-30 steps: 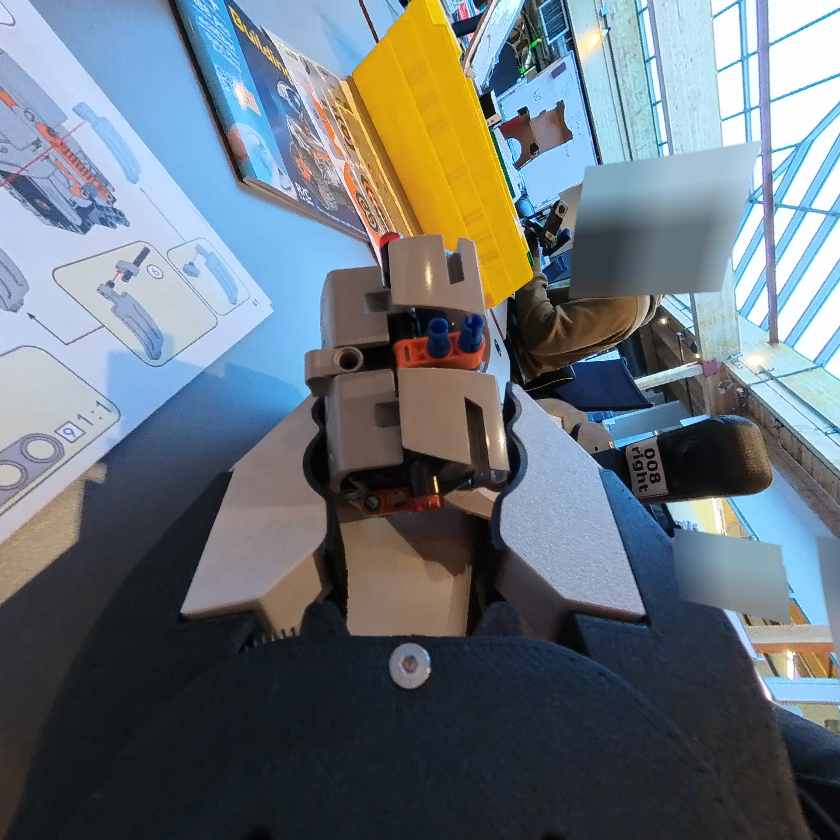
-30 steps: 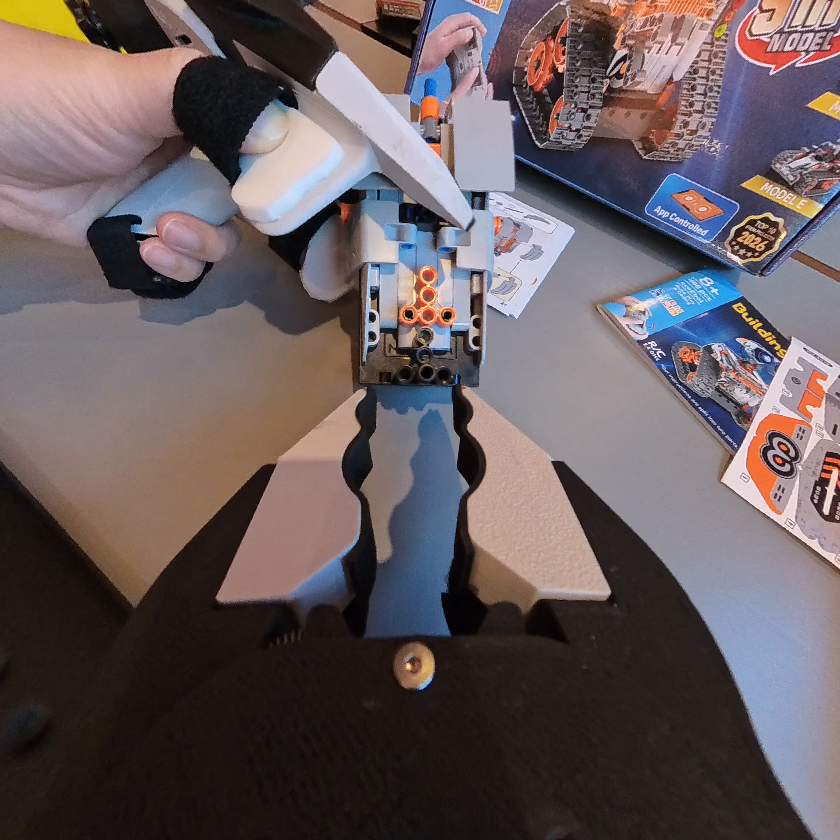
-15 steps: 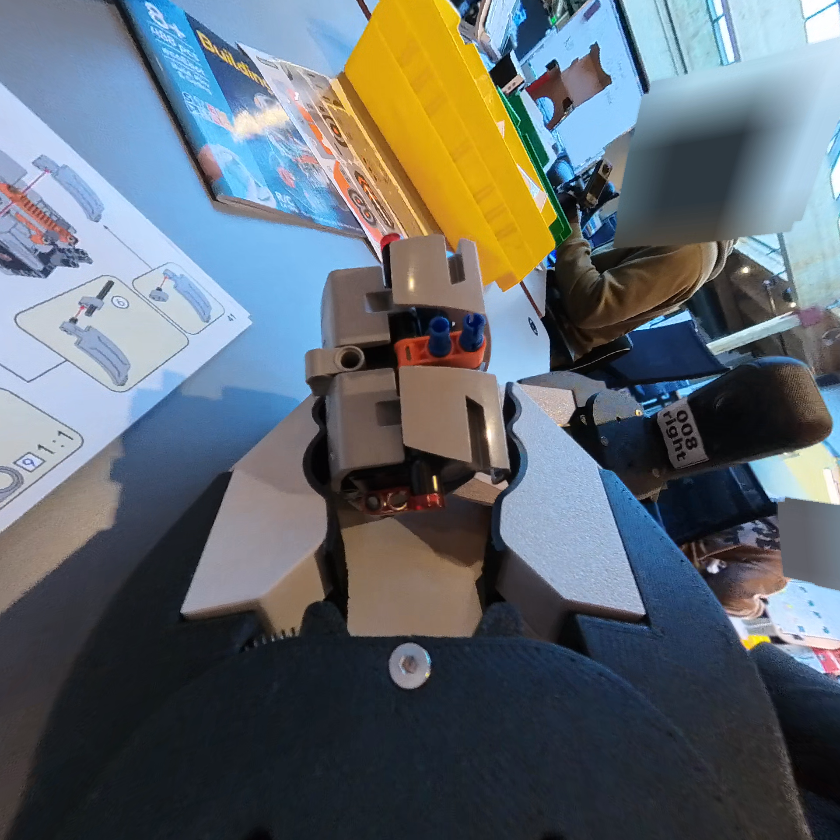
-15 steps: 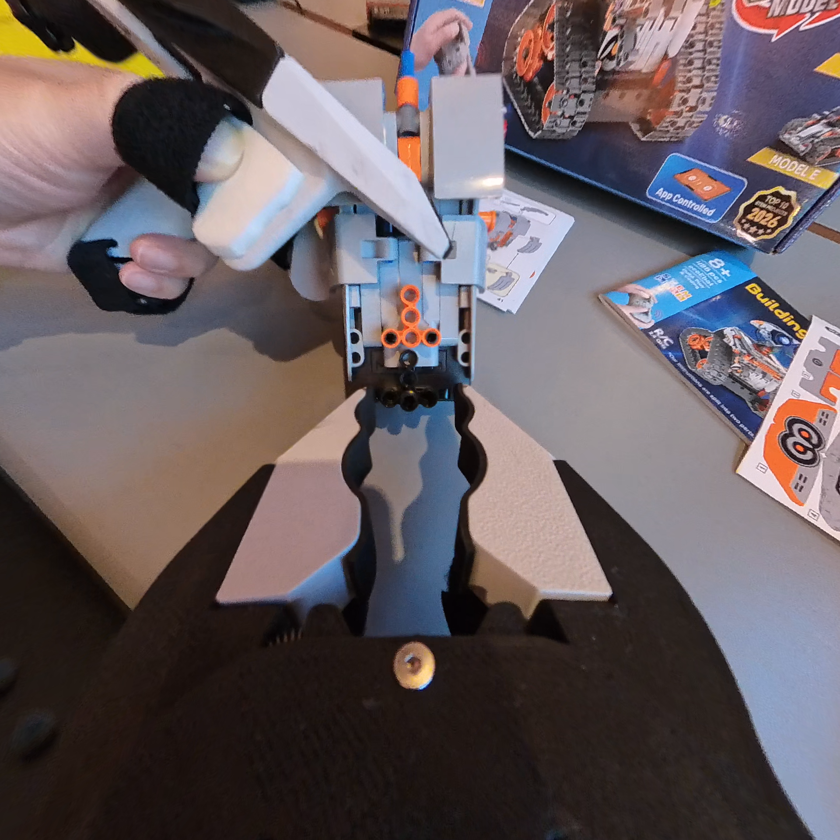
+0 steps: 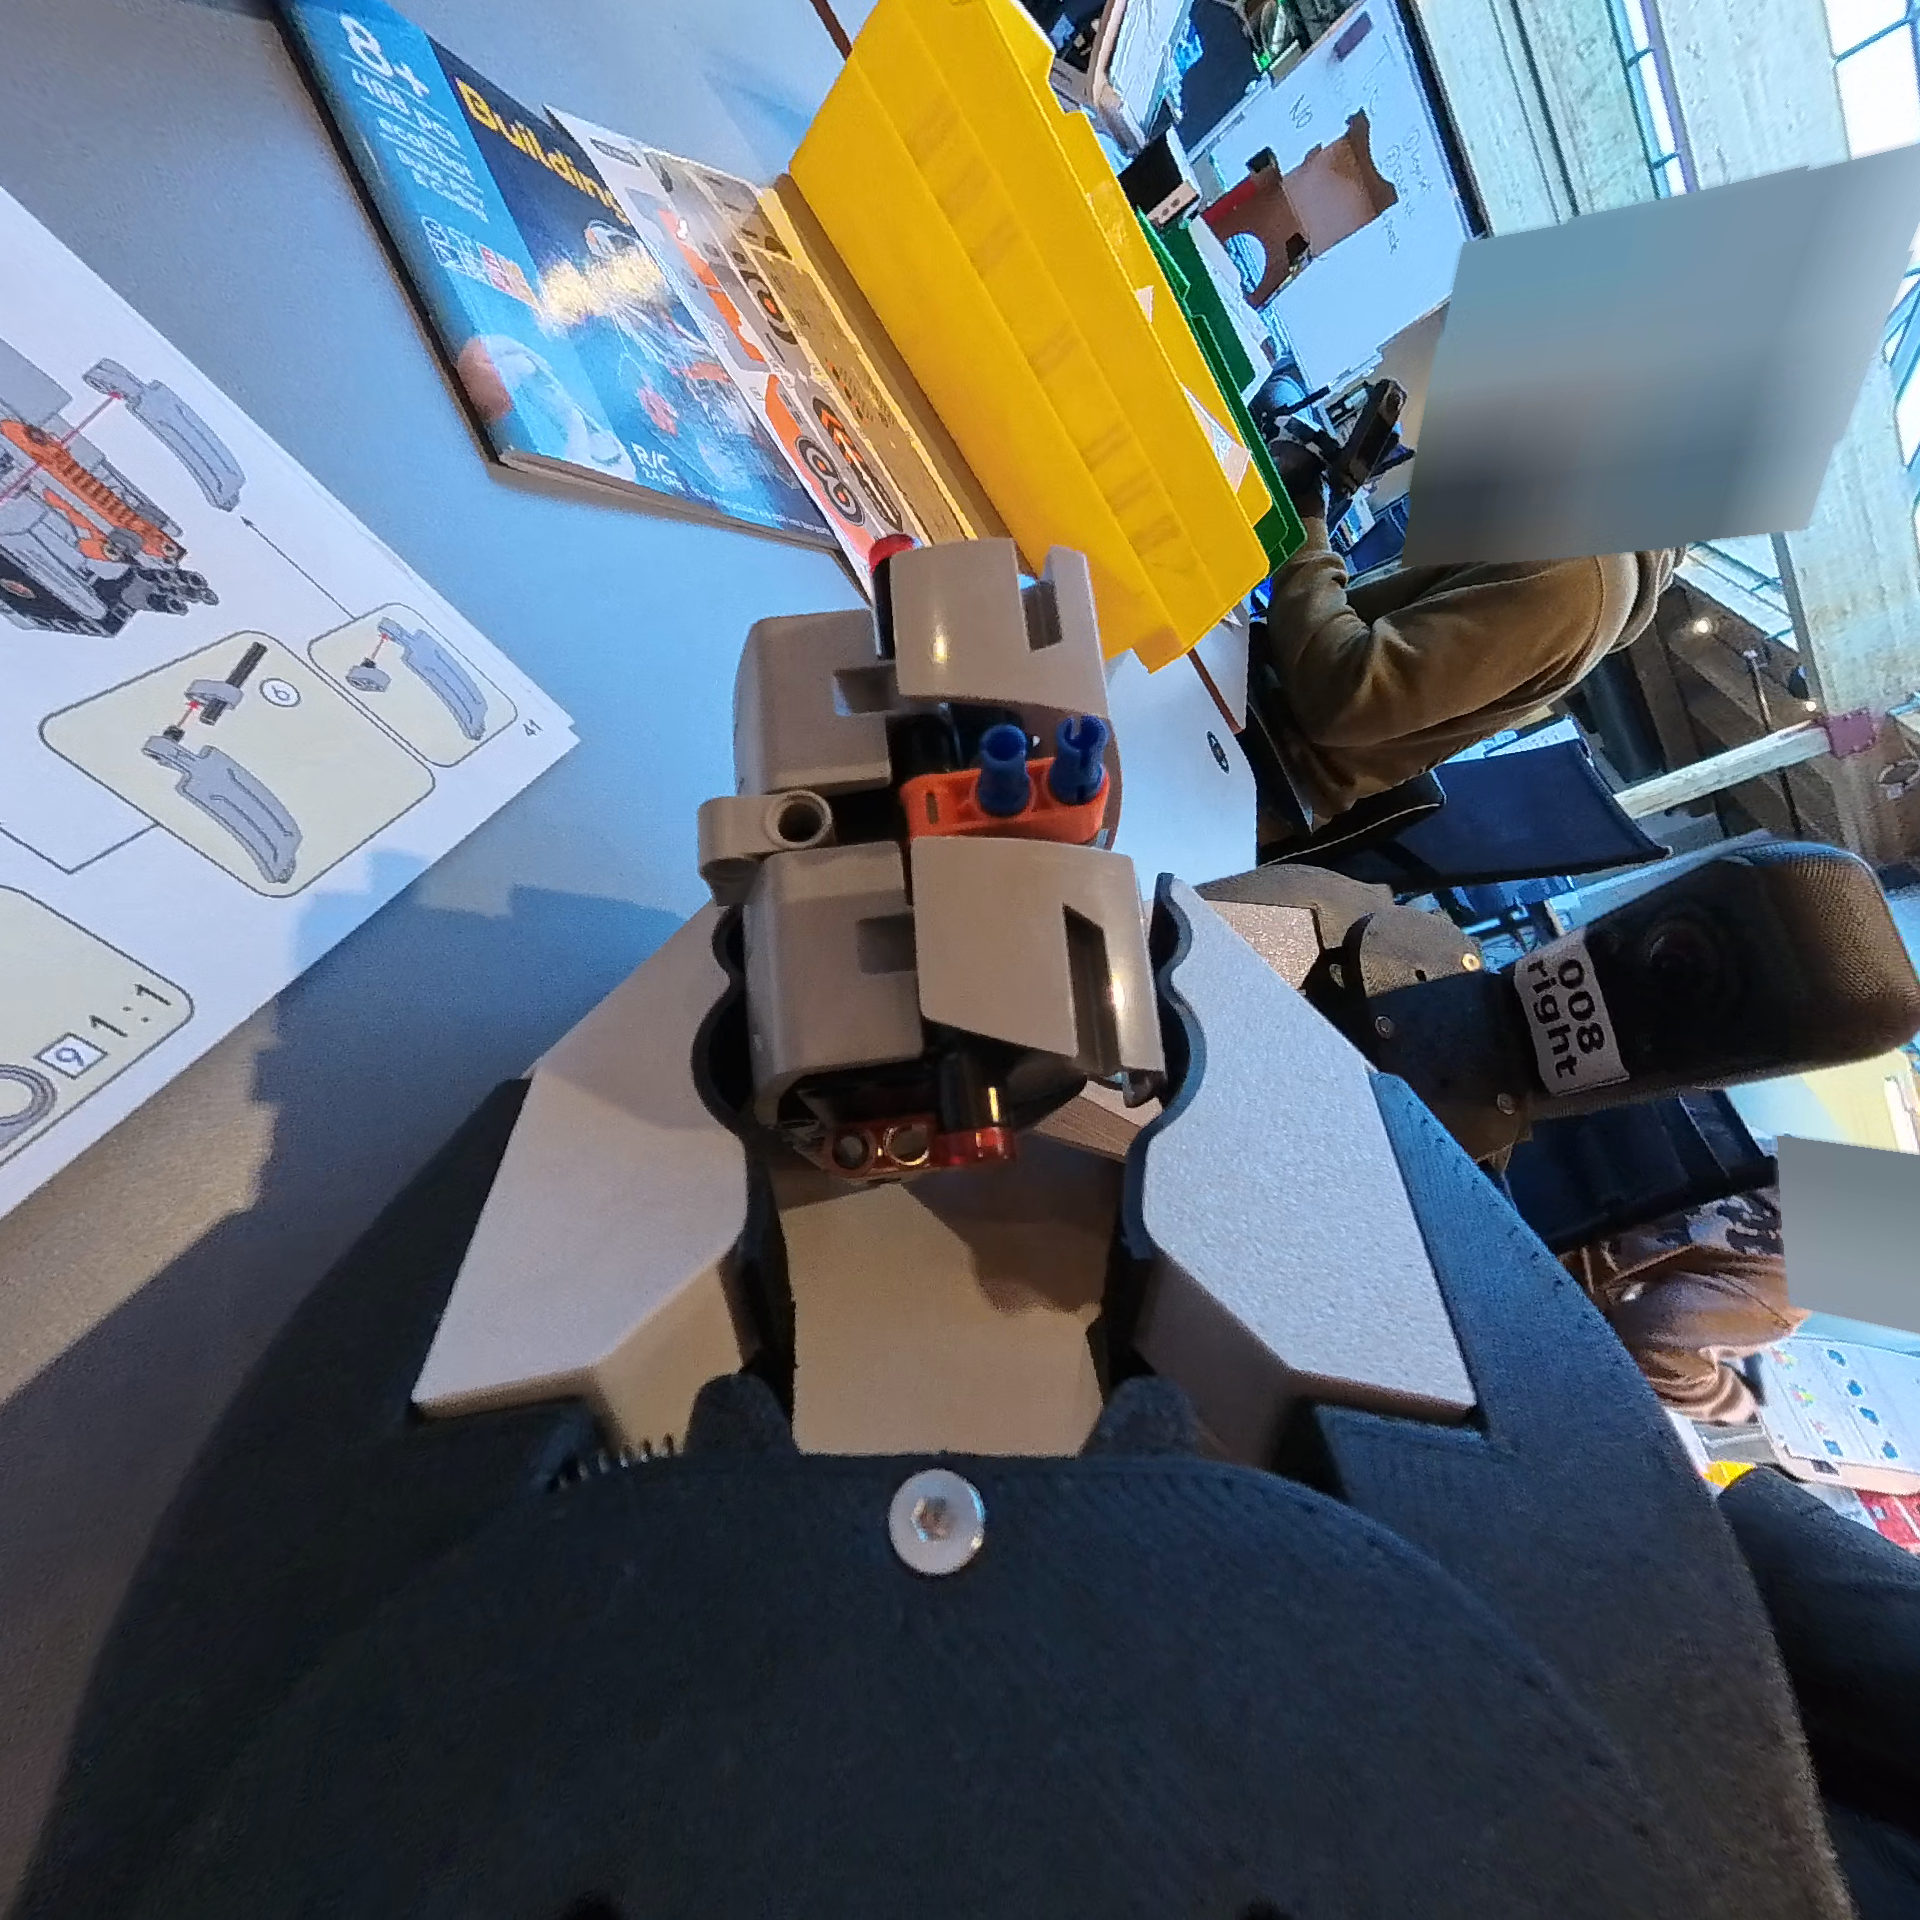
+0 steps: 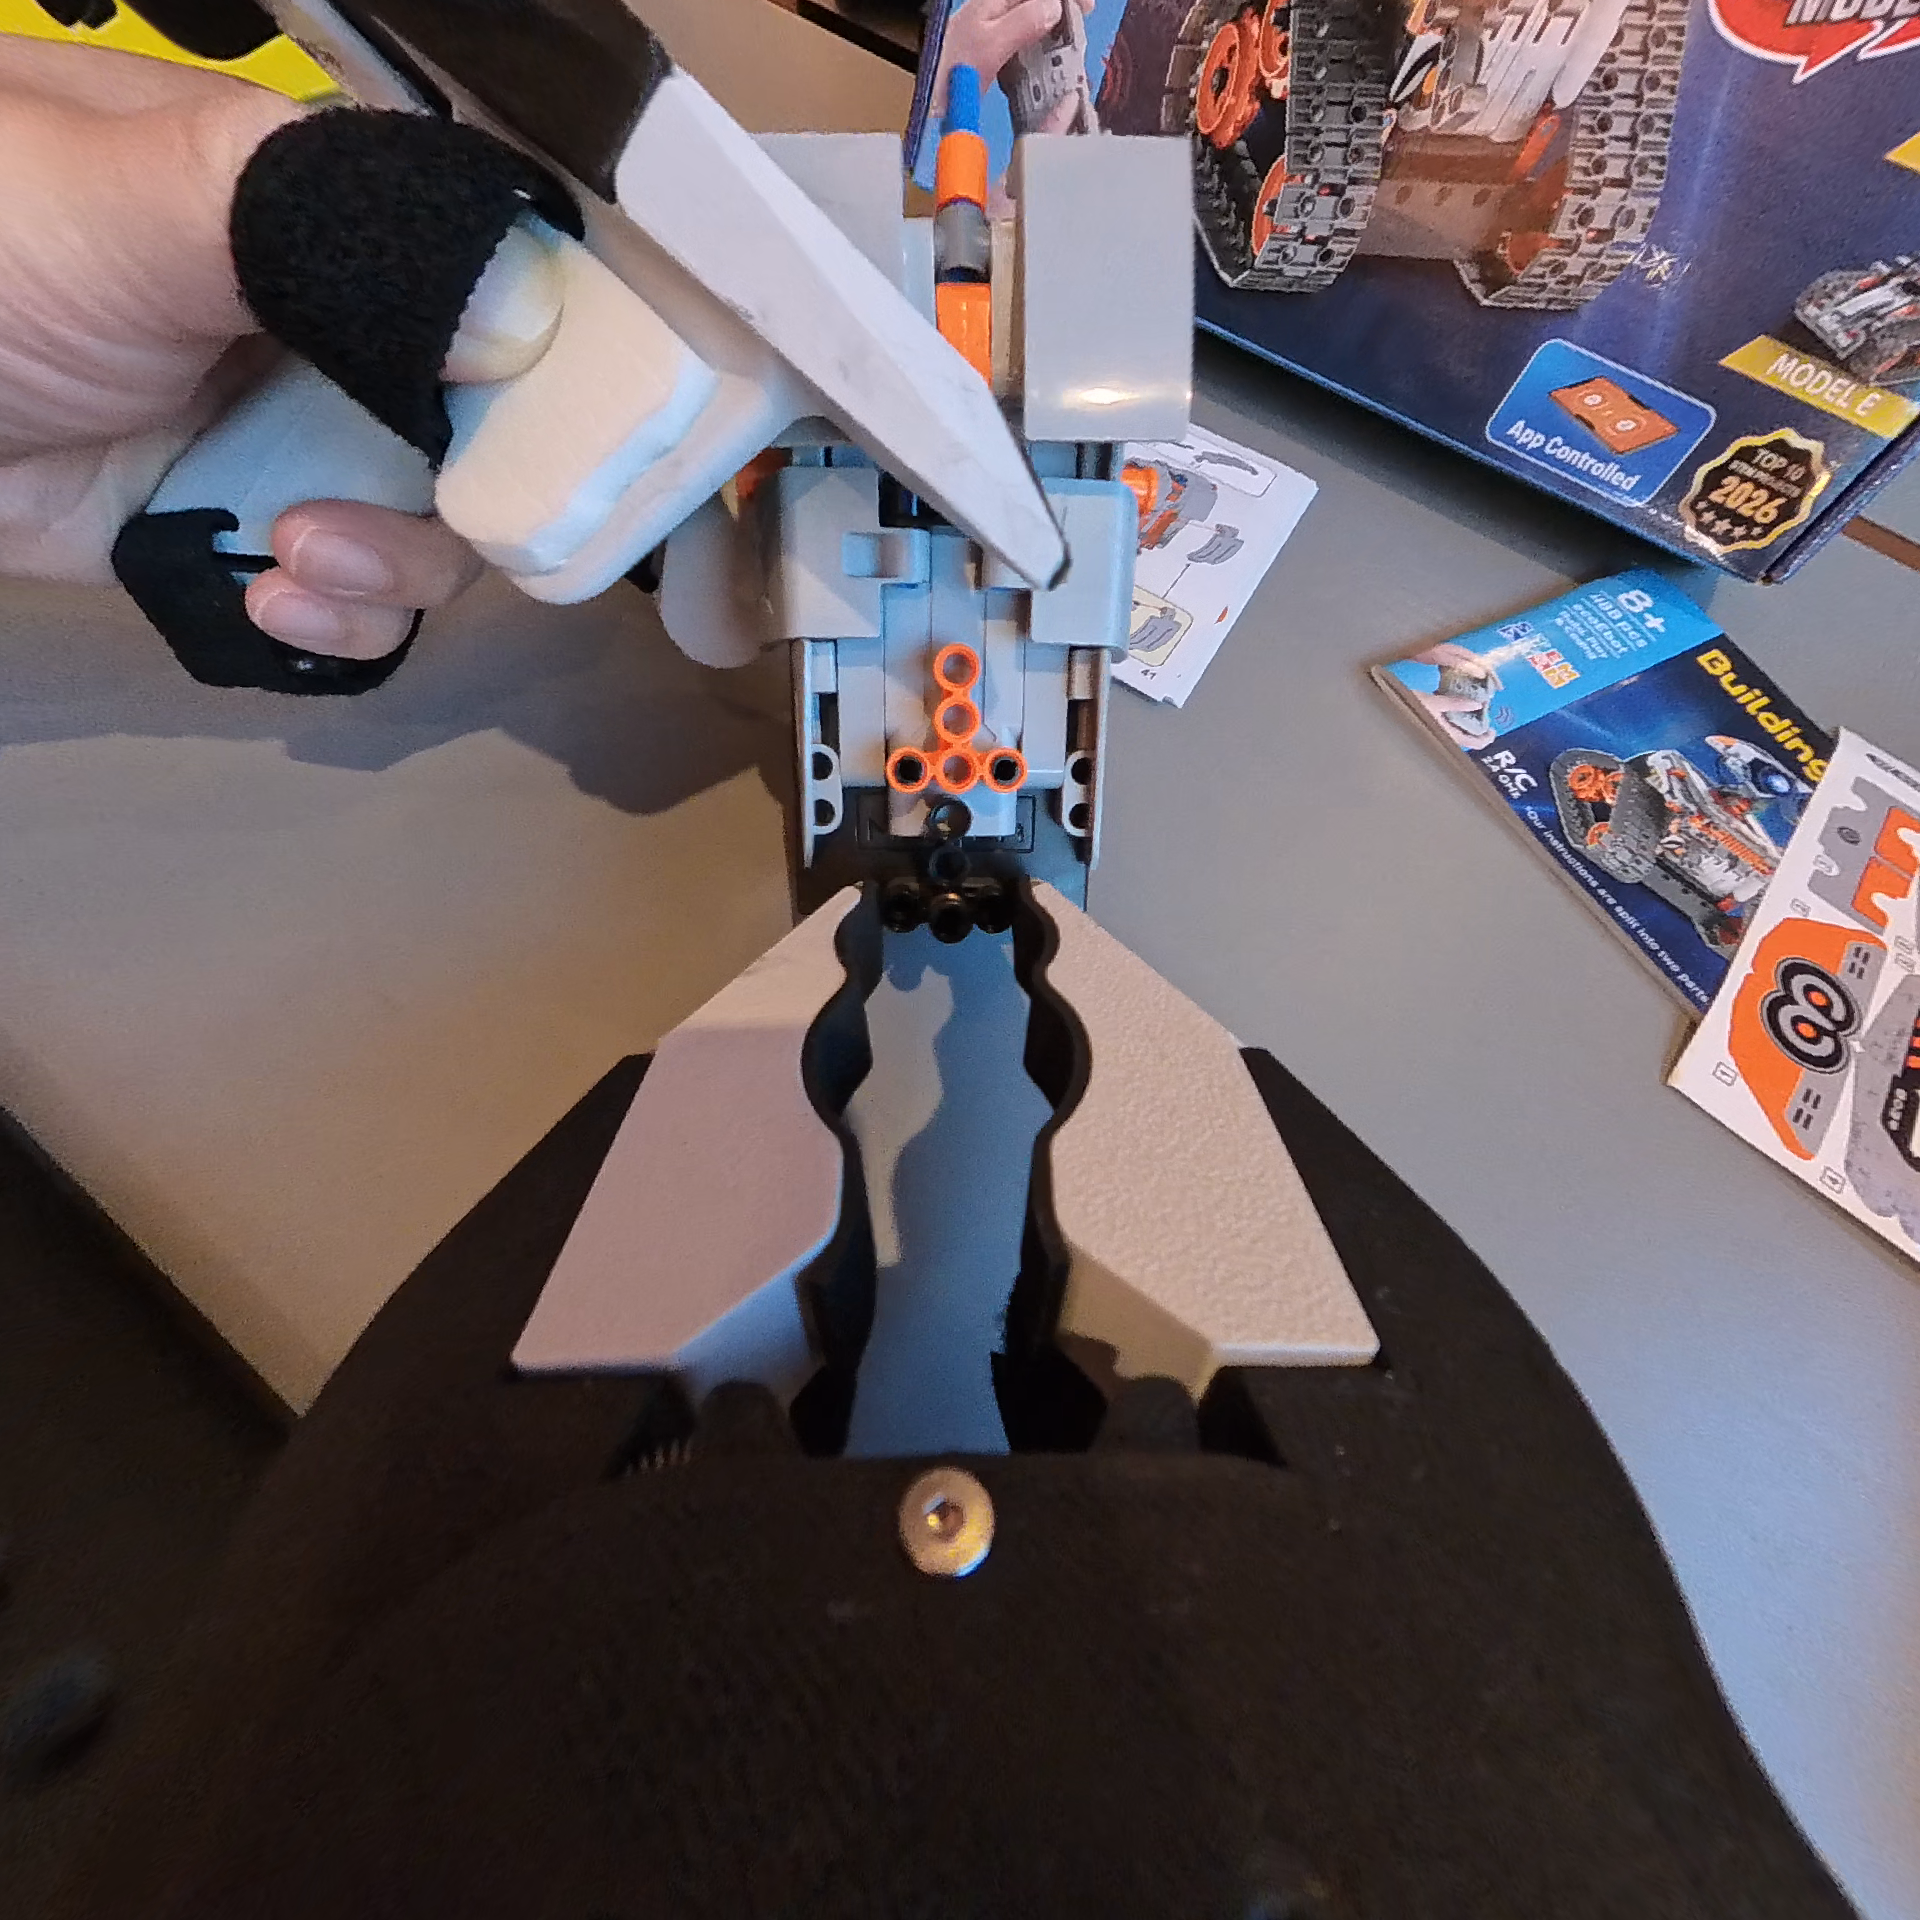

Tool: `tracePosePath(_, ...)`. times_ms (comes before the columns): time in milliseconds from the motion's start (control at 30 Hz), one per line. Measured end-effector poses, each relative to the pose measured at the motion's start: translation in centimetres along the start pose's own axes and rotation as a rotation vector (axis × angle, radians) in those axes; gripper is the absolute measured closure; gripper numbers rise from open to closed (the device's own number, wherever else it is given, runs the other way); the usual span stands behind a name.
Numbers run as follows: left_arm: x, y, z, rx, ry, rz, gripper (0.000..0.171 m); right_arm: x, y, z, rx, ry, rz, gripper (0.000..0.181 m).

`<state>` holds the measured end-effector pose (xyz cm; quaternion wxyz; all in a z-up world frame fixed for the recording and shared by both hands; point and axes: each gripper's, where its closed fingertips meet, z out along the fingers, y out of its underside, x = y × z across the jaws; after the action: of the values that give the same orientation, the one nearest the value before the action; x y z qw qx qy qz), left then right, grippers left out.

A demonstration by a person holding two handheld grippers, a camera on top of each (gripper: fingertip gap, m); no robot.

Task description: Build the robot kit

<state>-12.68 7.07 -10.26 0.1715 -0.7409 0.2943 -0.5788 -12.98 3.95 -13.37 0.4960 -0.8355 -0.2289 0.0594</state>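
Left wrist view: left gripper (image 5: 940, 997) clamps brick assembly (image 5: 925, 862), lengthwise forward.

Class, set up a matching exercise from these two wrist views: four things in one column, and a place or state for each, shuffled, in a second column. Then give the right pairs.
Things
1. left gripper
2. right gripper
3. yellow bin
4. blue booklet

Places or states
A. lies flat on the grey table, beside a sticker sheet
B. shut on the grey brick model
C. open, its tips right at the model's black lower end
D. stands at the table's far edge, behind the papers

Pairs: 1-B, 2-C, 3-D, 4-A
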Motion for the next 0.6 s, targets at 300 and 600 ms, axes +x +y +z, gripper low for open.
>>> tracePosePath(300,-0.02,0.02,-0.01,-0.001,0.007,-0.01,0.099,0.0,0.0,-0.02,-0.002,-0.003,0.012,0.159)
tracePosePath(600,-0.02,0.0,-0.01,0.002,0.009,-0.012,0.099,-0.02,0.0,-0.04,0.004,-0.008,0.013,0.159)
